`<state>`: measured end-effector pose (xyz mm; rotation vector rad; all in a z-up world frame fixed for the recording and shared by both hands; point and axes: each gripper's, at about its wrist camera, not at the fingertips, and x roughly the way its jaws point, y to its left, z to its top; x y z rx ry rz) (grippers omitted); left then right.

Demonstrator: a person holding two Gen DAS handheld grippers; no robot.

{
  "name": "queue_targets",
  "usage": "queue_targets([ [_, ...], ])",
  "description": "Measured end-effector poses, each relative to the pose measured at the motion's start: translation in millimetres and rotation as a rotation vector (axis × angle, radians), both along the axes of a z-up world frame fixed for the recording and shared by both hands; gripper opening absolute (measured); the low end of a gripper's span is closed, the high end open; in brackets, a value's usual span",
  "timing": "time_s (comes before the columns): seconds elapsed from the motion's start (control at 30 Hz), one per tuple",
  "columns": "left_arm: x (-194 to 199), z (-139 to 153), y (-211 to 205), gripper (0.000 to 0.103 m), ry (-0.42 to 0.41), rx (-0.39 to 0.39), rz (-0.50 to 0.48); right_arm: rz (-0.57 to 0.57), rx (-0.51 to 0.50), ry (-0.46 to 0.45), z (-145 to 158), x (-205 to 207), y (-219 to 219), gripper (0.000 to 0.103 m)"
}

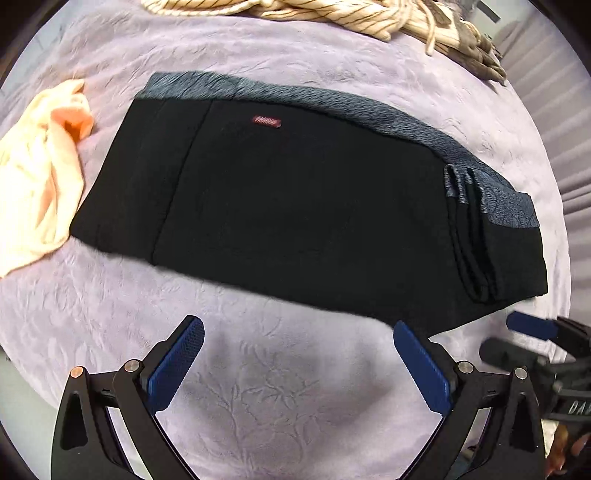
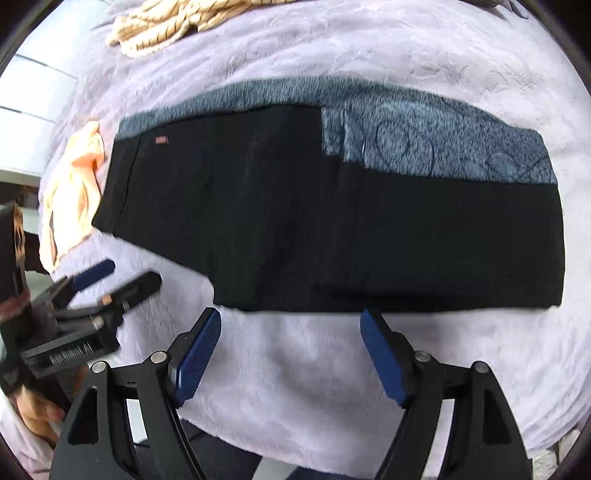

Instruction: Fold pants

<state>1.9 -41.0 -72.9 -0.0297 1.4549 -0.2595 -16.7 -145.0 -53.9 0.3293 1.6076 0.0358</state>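
Observation:
Black pants (image 1: 295,206) with a grey fleece lining and a small red label (image 1: 266,121) lie folded flat on the lilac bedspread (image 1: 258,387); they also show in the right wrist view (image 2: 332,229). My left gripper (image 1: 298,332) is open and empty, just short of the pants' near edge. My right gripper (image 2: 291,321) is open and empty at the near edge too. The right gripper shows at the right edge of the left wrist view (image 1: 532,326); the left gripper shows at the left of the right wrist view (image 2: 122,277).
A peach cloth (image 1: 40,162) lies bunched left of the pants. A cream striped garment (image 1: 295,11) lies at the far side of the bed. The bedspread's front edge (image 2: 332,454) is close below the right gripper.

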Motion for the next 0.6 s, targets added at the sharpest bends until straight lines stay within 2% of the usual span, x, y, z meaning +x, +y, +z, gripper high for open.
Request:
queue_targets([
  [0.2, -12.9, 0.4, 21.4, 0.103, 0.015, 0.016, 0.039, 0.081, -0.051, 0.046, -3.0, -3.7, 25.3, 0.081],
  [0.33, -15.7, -3.7, 37.9, 0.103, 0.032, -0.013, 0.078, 0.107, -0.072, 0.084, -10.8, -4.0, 42.6, 0.081],
  [0.6, -20.6, -12.2, 56.0, 0.103, 0.064, -0.010, 0.114, 0.190, -0.094, 0.125, -17.7, -5.1, 66.3, 0.081],
])
